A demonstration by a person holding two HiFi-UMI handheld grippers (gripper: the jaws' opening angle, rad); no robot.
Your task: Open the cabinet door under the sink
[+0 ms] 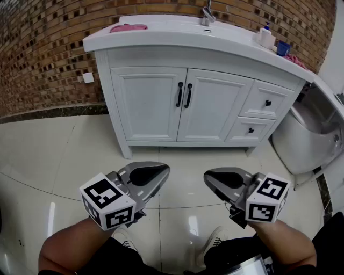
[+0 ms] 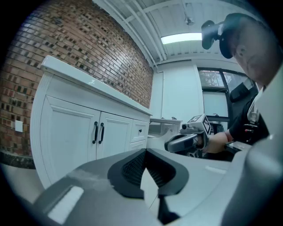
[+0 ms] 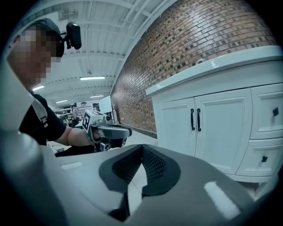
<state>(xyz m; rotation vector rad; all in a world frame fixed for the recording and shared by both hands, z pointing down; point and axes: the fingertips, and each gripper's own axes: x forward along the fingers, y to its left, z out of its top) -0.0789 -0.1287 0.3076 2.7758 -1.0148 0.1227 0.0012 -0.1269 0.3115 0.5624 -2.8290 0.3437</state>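
Observation:
The white sink cabinet (image 1: pixel 161 59) stands against the brick wall, both doors closed. The left door (image 1: pixel 148 102) and right door (image 1: pixel 212 107) carry black vertical handles (image 1: pixel 179 94) (image 1: pixel 188 95) side by side at the middle seam, also seen as handles (image 2: pixel 98 132) and handles (image 3: pixel 195 119). My left gripper (image 1: pixel 164 171) (image 2: pixel 145 151) and right gripper (image 1: pixel 208 177) (image 3: pixel 142 146) hover low over the tiled floor, well short of the cabinet, tips pointing toward each other. Both are shut with nothing held. Each gripper view shows the other gripper: the right gripper (image 2: pixel 170 145) and the left gripper (image 3: pixel 126 131).
Two small drawers (image 1: pixel 266 102) (image 1: pixel 250 130) sit right of the doors. A white toilet (image 1: pixel 312 134) stands close at the right. On the counter are a faucet (image 1: pixel 207 16), pink cloth (image 1: pixel 128 27), soap bottle (image 1: pixel 265 36) and blue cup (image 1: pixel 282 48). My shoes (image 1: pixel 212 241) rest on glossy tiles.

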